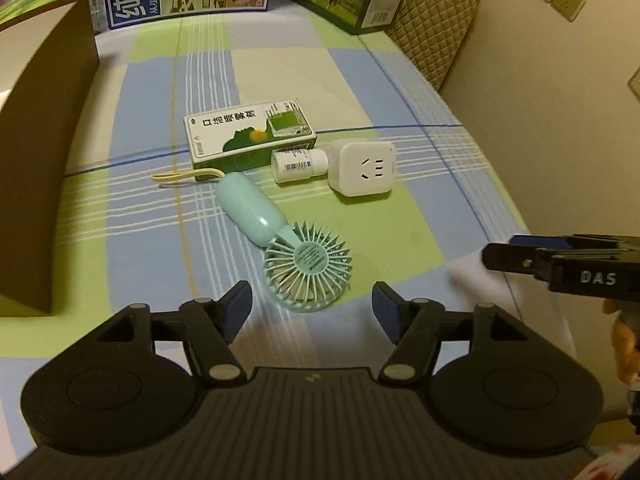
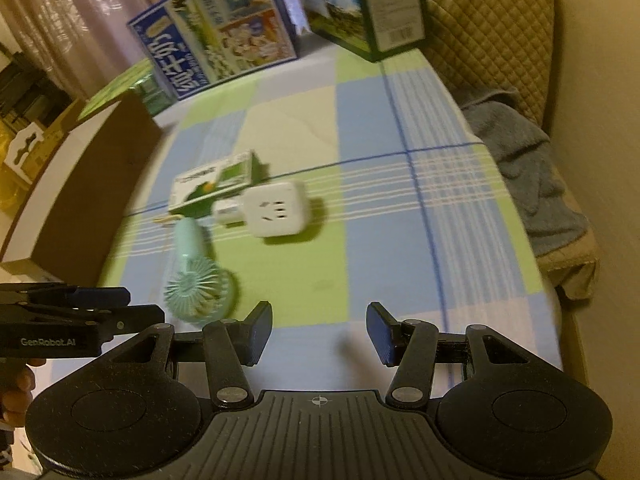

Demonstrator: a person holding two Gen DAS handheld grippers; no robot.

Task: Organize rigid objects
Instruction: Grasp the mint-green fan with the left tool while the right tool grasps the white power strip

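Four loose items [image 1: 308,276] beside brown box [image 1: 44,152]

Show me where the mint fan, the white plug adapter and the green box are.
fan [image 1: 308,266], left wrist view, on the round grille.
plug adapter [image 1: 366,168], left wrist view, on its socket face.
green box [image 1: 244,130], left wrist view, on its printed top.

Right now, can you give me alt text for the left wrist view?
The left gripper, open and empty, hovers over a mint handheld fan on a checked cloth. Beyond lie a green medicine box, a small white bottle and a white socket cube; the right gripper enters at right.
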